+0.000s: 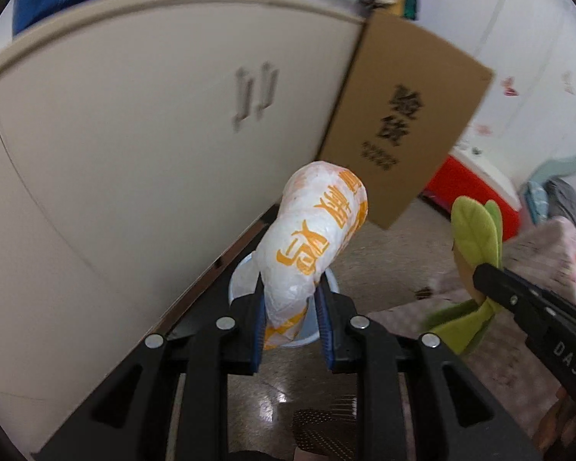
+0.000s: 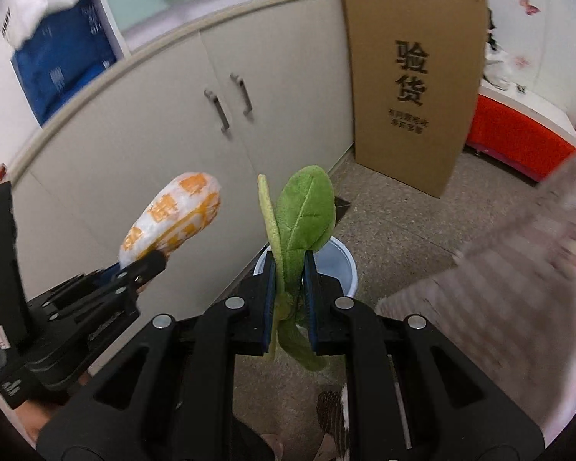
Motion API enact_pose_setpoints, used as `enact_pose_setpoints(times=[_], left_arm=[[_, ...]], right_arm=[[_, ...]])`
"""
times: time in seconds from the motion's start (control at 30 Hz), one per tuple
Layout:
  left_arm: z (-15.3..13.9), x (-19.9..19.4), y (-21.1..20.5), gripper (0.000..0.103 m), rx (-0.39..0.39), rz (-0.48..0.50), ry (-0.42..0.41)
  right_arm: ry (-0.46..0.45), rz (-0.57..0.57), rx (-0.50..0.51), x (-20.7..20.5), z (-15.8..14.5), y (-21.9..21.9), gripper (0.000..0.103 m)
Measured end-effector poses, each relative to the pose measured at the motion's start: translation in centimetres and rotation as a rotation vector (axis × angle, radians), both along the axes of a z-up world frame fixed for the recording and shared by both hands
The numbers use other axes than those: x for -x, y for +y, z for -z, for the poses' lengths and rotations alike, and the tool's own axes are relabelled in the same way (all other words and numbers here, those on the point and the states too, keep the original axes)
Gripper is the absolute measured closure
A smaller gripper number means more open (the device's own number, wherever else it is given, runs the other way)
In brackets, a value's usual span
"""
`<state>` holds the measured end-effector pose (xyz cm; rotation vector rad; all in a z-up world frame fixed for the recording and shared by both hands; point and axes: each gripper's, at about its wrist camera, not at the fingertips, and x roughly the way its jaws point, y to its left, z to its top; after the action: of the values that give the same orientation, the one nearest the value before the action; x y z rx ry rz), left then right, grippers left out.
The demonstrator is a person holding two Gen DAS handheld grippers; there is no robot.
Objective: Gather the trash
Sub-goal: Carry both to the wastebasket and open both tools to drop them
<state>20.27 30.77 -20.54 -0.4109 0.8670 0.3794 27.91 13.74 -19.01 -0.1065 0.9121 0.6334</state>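
Observation:
My left gripper (image 1: 290, 299) is shut on a white wrapper with orange print (image 1: 315, 234), held up over a pale blue bin (image 1: 242, 286) on the floor. The wrapper also shows in the right wrist view (image 2: 171, 217), at the left. My right gripper (image 2: 290, 272) is shut on a green plush leaf toy (image 2: 307, 211), held above the same bin (image 2: 340, 259). In the left wrist view the right gripper (image 1: 487, 280) and the leaf toy (image 1: 476, 230) are at the right.
A beige cabinet (image 2: 153, 146) with two handles stands behind the bin. A tall cardboard box (image 2: 414, 77) leans at its right end. A red and white box (image 2: 518, 130) is further right. A pink patterned cloth surface (image 2: 518, 288) lies at the right.

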Motion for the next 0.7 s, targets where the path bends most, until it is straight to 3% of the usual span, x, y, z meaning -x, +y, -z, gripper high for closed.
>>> enact_pose_setpoints(times=[0.1, 0.2, 0.43, 0.7], left_arm=[[1.0, -0.8, 1.9, 0.081, 0.002, -0.039, 0.019], [1.4, -1.6, 2.7, 0.081, 0.006, -0.051, 0.032], [1.8, -2.5, 2.2, 0.08, 0.001, -0.028, 0.046], [2.7, -3.7, 0.5, 0.08, 0.006, -0.004, 0.068]], right_arm=[[0.01, 0.002, -0.045, -1.9, 1.4, 1.7, 0.085], [-0.017, 0.039, -0.034, -3.3, 2.7, 2.8, 0.03], [-0.009, 0.056, 0.003, -3.2, 4.6, 1.4, 0.03], [-0.013, 0.084, -0.008, -2.4, 4.4, -0.5, 0.029]])
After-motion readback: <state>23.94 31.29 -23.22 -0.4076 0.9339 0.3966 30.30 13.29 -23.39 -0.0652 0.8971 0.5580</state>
